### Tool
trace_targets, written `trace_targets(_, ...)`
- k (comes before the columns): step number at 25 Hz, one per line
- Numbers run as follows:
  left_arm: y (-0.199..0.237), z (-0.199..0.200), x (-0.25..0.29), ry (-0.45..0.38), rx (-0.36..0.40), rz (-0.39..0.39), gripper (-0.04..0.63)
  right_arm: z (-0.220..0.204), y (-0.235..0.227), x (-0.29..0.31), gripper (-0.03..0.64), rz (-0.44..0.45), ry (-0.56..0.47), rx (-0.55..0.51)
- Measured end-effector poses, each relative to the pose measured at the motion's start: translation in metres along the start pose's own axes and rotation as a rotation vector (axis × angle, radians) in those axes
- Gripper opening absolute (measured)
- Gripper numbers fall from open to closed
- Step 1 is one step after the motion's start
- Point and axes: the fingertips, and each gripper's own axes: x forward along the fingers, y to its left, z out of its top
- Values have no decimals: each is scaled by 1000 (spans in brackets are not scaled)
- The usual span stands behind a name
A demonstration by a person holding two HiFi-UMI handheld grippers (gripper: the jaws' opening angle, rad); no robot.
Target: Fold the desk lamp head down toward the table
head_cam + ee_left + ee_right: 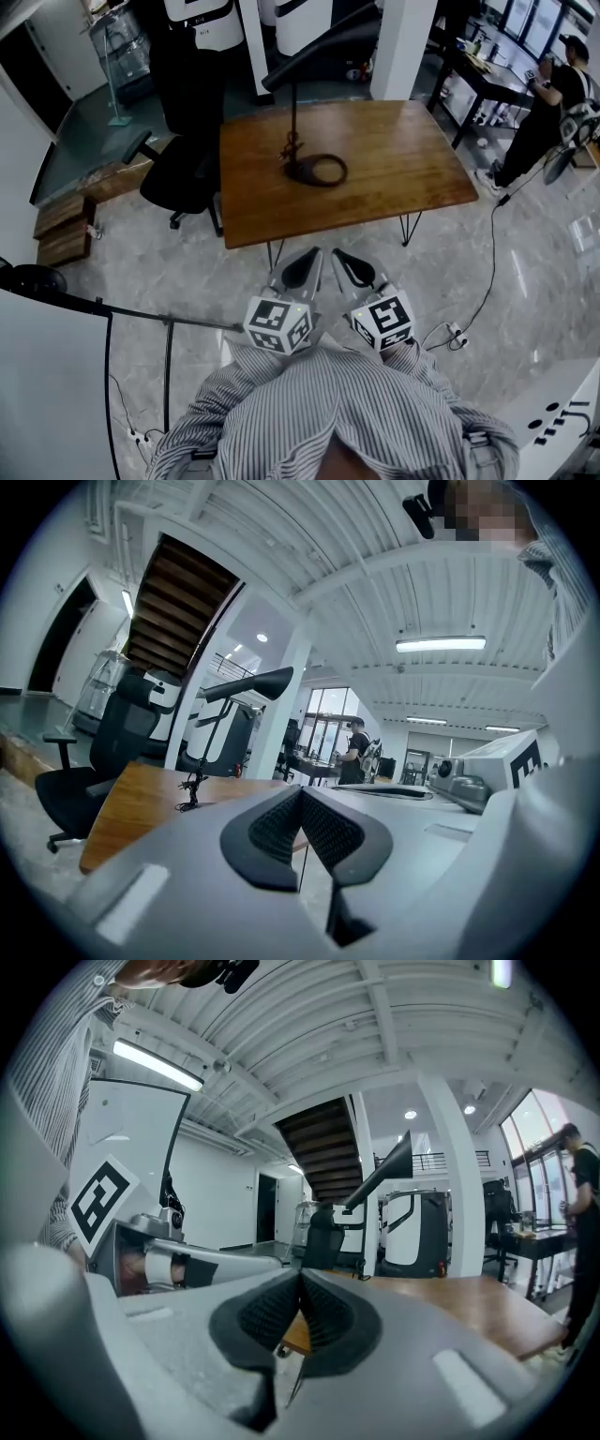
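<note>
A black desk lamp (298,122) stands on the wooden table (394,164), its ring base (317,170) near the table's middle and its long head (323,52) raised, slanting up to the right. The head (246,685) also shows in the left gripper view, and the head (380,1177) in the right gripper view. Both grippers hang side by side in front of the table's near edge, well short of the lamp. My left gripper (302,263) is shut with nothing in it. My right gripper (347,262) is shut too, empty, jaw pads together.
A black office chair (178,173) stands at the table's left side. A person (548,112) stands by a dark desk (483,75) at the far right. A cable and power strip (455,333) lie on the floor right of me. A white board (52,384) stands at left.
</note>
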Motion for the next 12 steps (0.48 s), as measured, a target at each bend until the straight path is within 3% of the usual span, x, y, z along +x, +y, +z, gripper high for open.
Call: trace_targets(12, 8, -2, 21, -11, -45, 27, 5, 6, -25, 0, 1, 20, -62, 50)
